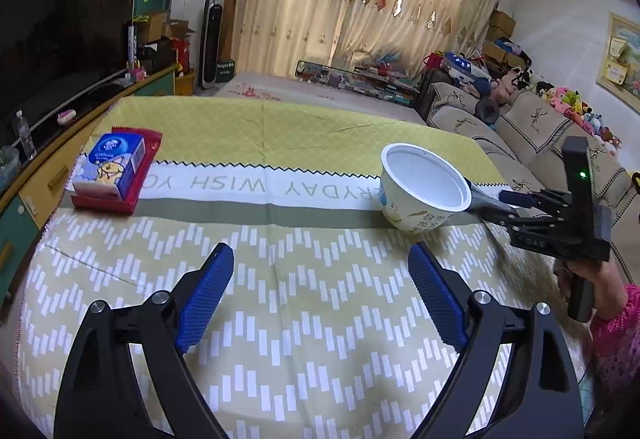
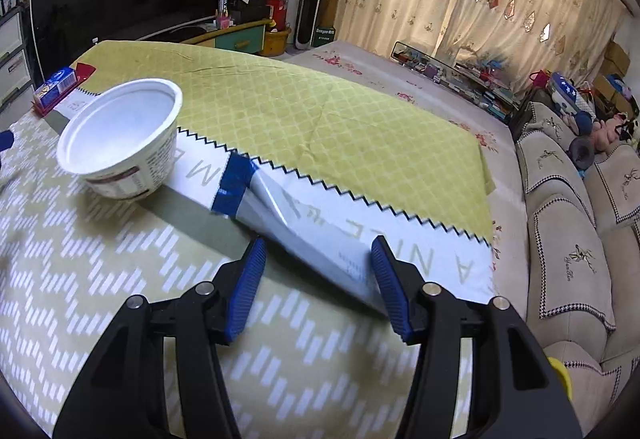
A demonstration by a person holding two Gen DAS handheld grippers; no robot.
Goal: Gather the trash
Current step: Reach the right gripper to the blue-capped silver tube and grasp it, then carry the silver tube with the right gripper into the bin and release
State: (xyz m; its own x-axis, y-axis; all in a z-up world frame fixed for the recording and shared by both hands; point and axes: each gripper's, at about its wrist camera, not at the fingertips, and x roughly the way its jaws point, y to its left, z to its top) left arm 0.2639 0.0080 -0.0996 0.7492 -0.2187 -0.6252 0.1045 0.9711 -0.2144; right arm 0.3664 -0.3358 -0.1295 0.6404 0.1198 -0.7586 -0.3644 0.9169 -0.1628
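Right gripper (image 2: 318,271), jaws spread, straddles a silver-and-blue wrapper (image 2: 288,215), apparently to pinch it, beside the empty paper cup (image 2: 120,139); left gripper (image 1: 320,275) waits open.

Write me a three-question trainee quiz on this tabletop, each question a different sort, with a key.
1. True or false: the cup stands upright on its base.
2. Multiple choice: the wrapper lies A) inside the cup, B) flat between the open right tongs, C) on the sofa.
3. Fill in: the blue box rests on a ___ packet.

Key: 1 false, it is tilted. 2 B. 3 red. The left tongs are open too, over bare tablecloth.
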